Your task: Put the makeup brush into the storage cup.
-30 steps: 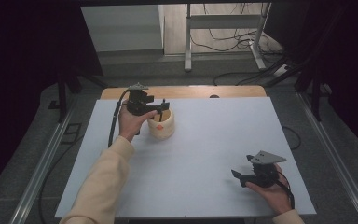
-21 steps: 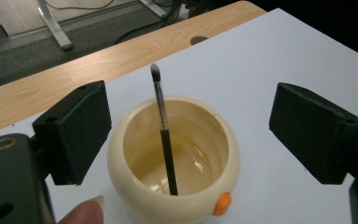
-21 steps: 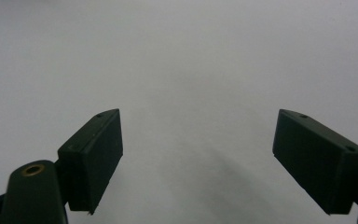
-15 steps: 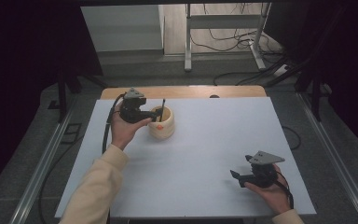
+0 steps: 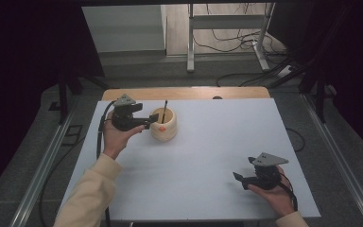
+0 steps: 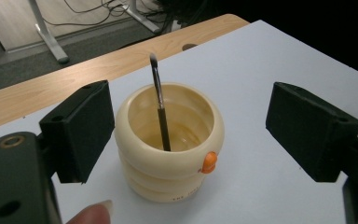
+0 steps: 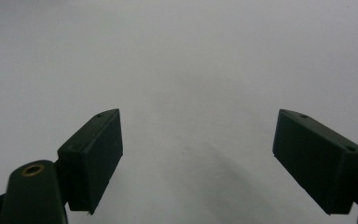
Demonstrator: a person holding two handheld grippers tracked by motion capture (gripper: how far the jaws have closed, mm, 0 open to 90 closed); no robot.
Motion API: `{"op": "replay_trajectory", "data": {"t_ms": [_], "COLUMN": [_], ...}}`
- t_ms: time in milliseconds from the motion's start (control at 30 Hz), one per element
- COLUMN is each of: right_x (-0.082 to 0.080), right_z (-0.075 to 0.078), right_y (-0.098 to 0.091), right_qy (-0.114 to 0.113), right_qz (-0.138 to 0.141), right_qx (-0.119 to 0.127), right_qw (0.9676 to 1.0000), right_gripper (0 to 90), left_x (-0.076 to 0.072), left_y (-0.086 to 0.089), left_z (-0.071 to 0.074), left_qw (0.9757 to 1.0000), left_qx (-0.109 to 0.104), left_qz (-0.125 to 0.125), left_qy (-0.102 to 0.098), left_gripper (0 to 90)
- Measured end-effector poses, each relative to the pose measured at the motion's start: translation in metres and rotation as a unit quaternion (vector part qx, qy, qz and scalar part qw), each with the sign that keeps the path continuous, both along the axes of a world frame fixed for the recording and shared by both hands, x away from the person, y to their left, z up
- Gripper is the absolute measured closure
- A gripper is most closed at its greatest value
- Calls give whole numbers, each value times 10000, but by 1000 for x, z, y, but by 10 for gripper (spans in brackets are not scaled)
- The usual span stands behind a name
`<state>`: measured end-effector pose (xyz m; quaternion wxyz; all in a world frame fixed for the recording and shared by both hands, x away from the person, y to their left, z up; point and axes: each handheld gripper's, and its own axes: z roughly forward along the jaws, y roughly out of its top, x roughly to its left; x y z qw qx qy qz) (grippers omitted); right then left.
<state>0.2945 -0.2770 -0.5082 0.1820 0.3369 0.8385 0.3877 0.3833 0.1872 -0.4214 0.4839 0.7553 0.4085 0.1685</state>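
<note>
Left gripper view: cup (image 6: 169, 144) btwn open left gripper (image 6: 186, 135).

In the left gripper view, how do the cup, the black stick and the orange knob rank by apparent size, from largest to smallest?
1. Cup, clearly the largest.
2. Stick, tall but thin, standing inside the cup.
3. Knob, a small bump on the cup's side.
All three sit together, so nearness hardly affects the order.

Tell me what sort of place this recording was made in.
Probably a lab or workshop set up for recording. A white table stands between dark curtains, loose cables lie on the floor behind, and a person holds a gripper in each hand, the left gripper beside a cream cup.
</note>
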Motion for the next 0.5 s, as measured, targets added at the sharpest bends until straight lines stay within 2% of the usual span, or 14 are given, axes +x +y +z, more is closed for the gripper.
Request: {"op": "replay_trajectory", "data": {"t_ms": [67, 133, 300, 500], "right_x": [-1, -1, 0, 0], "right_z": [1, 1, 0, 2], "right_y": [-1, -1, -2, -5], "right_qy": [-7, -22, 1, 31], "right_qz": [21, 29, 37, -49], "right_qx": [1, 54, 31, 117], "right_qw": [10000, 10000, 10000, 9999], "right_gripper": [161, 162, 160, 160], "left_x": [-2, -6, -15, -31], "left_y": [1, 2, 4, 8], "left_z": [-1, -3, -8, -18], "left_qw": [10000, 9999, 9999, 9997], "left_qx": [-13, -155, 81, 232], "left_qz": [-59, -59, -118, -63], "left_qy": [15, -16, 8, -33], "left_gripper": [153, 156, 158, 164]}}
